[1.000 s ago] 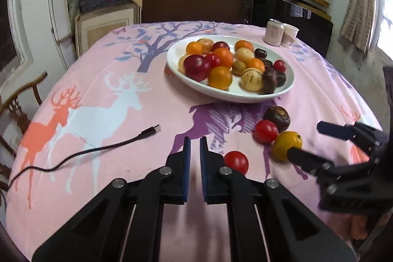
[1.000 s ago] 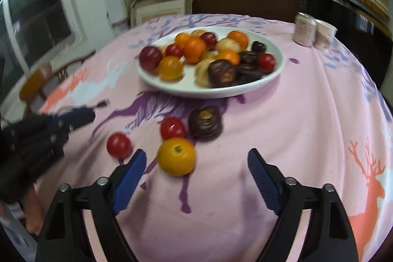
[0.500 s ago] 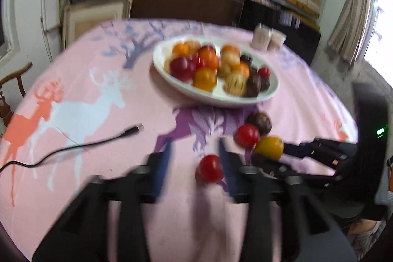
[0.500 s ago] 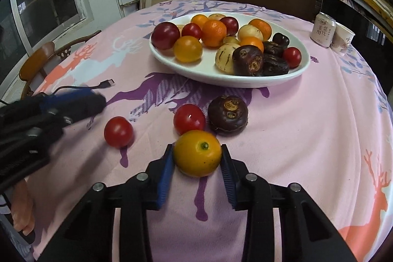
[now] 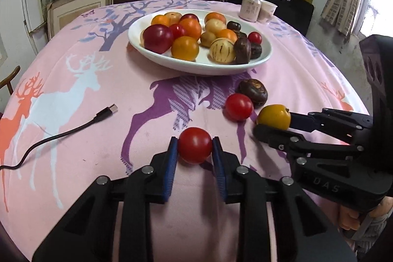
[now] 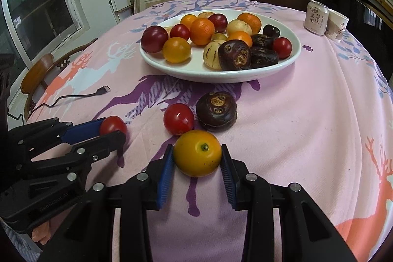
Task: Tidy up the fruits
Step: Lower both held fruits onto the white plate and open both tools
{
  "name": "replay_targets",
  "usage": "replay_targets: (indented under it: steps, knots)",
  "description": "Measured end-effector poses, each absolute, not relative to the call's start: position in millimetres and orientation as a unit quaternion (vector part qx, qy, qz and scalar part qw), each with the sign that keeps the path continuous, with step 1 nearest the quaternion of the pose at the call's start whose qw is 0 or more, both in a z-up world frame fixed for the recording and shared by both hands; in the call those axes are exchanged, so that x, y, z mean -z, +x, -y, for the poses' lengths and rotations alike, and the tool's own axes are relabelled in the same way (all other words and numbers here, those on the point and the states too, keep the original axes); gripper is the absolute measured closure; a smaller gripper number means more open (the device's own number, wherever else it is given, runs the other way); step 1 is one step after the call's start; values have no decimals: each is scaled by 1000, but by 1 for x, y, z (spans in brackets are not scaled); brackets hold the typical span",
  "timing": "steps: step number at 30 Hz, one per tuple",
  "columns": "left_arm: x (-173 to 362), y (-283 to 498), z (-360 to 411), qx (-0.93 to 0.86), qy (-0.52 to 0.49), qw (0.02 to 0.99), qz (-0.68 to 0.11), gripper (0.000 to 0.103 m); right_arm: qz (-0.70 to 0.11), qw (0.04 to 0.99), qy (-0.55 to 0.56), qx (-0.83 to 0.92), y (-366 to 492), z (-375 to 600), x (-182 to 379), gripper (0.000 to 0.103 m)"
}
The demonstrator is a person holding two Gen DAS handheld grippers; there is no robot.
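Black cable (image 5: 61, 136): runs off the left edge of the left wrist view; its far end is out of sight.
Can (image 6: 315, 17) and paper cup (image 6: 337, 25): printed lettering too small to read.
Rear fruits in the white bowl (image 5: 172, 63): partly covered by those in front.
Wooden chair (image 6: 41, 70): partly behind the tabletop (image 6: 307, 114).
Red tomato (image 6: 112, 125) in the left claw (image 6: 113, 130): near side hidden behind a finger.
Hand (image 5: 351, 219): mostly behind the right claw (image 5: 273, 125).

I see the plate (image 6: 292, 58) of fruit mid-table, four loose fruits (image 6: 216, 111) before it, the cable (image 6: 73, 96) left, the can (image 6: 316, 17) behind-right.
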State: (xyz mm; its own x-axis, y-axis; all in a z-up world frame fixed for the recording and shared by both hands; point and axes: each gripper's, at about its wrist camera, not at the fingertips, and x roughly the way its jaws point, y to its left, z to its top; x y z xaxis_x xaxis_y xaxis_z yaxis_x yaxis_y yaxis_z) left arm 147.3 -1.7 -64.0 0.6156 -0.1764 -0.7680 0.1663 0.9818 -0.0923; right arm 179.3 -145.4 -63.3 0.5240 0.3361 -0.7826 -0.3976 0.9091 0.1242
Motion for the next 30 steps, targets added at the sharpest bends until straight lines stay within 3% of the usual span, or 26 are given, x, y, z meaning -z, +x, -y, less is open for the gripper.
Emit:
replay_targets:
  steps: [9,16,27,28,30]
  knots:
    - [30,160,2,74,1,917,-392,76,-402,893,24,-199,181,174,40,65]
    - [-16,232,2,49,-26,933,-355,76,-361,916,30,-172,233,186,-12,65]
    - [10,325,-8,12,-43,925,-377,75,-387,910,34,-141,315,175,15,64]
    - [14,329,-10,9,-41,924,-381,70,-381,914,34,-134,316,176,16,49]
    - [19,331,-13,7,-43,922,-385,54,-369,920,32,-125,317,178,16,28]
